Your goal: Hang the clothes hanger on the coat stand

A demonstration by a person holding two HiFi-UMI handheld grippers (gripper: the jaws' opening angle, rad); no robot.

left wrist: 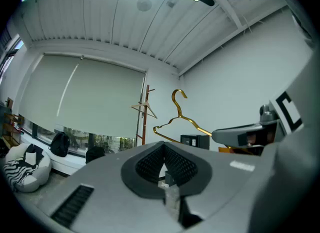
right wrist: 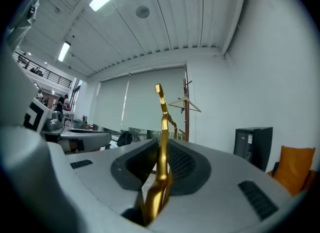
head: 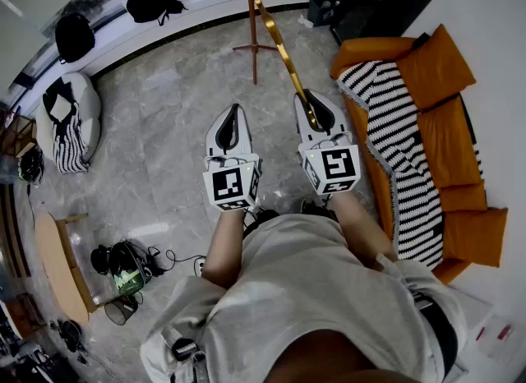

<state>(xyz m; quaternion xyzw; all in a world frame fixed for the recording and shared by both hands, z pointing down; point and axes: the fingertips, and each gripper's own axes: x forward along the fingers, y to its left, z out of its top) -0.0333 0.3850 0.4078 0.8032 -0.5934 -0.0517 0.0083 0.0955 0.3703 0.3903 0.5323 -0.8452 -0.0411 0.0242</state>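
The right claw (head: 316, 103) held the gold hanger (head: 283, 48) tight up in the air, the left claw (head: 233, 118) was shut with nothing in it, and the coat stand (head: 251, 11) stood well away, so the hanging was not done yet.

The coat stand (head: 251, 20) is cut off at its top by the head view's upper edge.

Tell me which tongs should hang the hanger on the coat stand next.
Right. The right tongs are shut on the gold hanger, which reaches toward the coat stand ahead; the left tongs are shut and empty.
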